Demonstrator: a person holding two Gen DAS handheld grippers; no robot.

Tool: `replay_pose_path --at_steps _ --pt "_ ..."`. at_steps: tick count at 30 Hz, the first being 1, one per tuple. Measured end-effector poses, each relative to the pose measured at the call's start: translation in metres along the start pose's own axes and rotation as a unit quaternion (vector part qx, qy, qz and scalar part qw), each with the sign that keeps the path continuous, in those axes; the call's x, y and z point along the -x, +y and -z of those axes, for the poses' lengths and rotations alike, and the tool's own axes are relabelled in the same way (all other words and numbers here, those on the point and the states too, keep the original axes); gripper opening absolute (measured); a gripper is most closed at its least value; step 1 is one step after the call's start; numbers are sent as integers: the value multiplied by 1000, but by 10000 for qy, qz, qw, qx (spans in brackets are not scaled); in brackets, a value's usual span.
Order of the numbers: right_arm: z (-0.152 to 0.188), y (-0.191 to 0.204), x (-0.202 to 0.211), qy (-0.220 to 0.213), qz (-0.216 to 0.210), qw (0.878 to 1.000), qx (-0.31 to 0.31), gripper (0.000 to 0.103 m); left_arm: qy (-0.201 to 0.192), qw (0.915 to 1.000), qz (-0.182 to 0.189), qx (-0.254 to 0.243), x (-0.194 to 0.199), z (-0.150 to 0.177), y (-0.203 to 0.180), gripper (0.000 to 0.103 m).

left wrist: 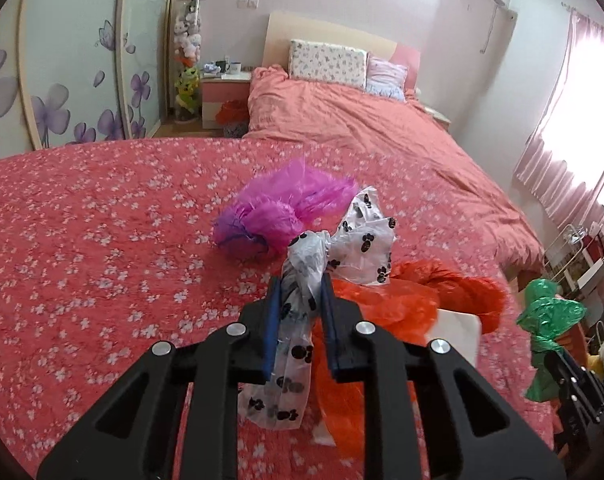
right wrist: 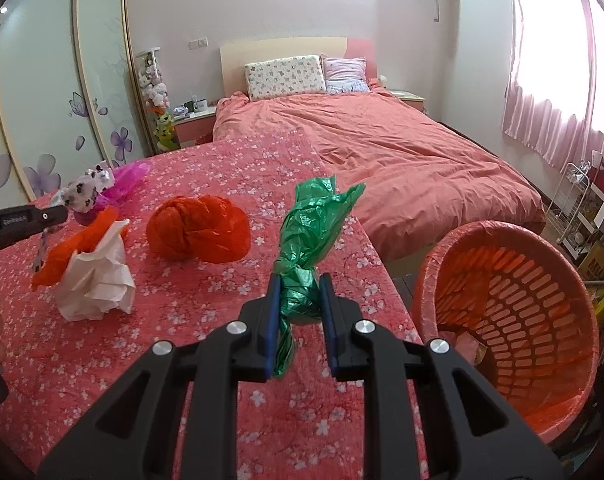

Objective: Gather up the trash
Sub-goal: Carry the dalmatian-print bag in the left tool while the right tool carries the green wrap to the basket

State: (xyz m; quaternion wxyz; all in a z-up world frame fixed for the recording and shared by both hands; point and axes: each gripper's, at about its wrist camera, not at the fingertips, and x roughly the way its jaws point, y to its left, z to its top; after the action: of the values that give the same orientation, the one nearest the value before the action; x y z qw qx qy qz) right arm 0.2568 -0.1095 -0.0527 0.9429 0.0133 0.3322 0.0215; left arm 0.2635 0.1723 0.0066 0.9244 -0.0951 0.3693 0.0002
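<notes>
The left gripper [left wrist: 300, 292] was clamped on a crumpled white plastic bag with black paw prints [left wrist: 302, 276], pinched at its twisted middle so both loose ends hung free above the floral red tablecloth [left wrist: 102, 240]. The right gripper [right wrist: 300, 294] likewise squeezed a knotted green plastic bag [right wrist: 306, 260], held clear of the cloth and near the orange slotted plastic basket [right wrist: 514, 300], probably its destination. Both tools pointed downward at a slant. A magenta bag [left wrist: 270, 208], an orange bag [right wrist: 198, 236] and white crumpled paper [right wrist: 98, 280] lay uncollected on the cloth.
</notes>
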Motion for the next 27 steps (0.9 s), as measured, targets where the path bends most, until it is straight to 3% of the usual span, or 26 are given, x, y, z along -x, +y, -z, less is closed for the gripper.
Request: replay_pose_path --at_steps 9,27 --pt "0 -10 28 -212 37 9997 -90 20 -146 9994 248 -208 30 6 -31 19" --pt "8 -71 68 -578 496 9962 -432 20 4 9918 971 -835 31 39 -126 19"
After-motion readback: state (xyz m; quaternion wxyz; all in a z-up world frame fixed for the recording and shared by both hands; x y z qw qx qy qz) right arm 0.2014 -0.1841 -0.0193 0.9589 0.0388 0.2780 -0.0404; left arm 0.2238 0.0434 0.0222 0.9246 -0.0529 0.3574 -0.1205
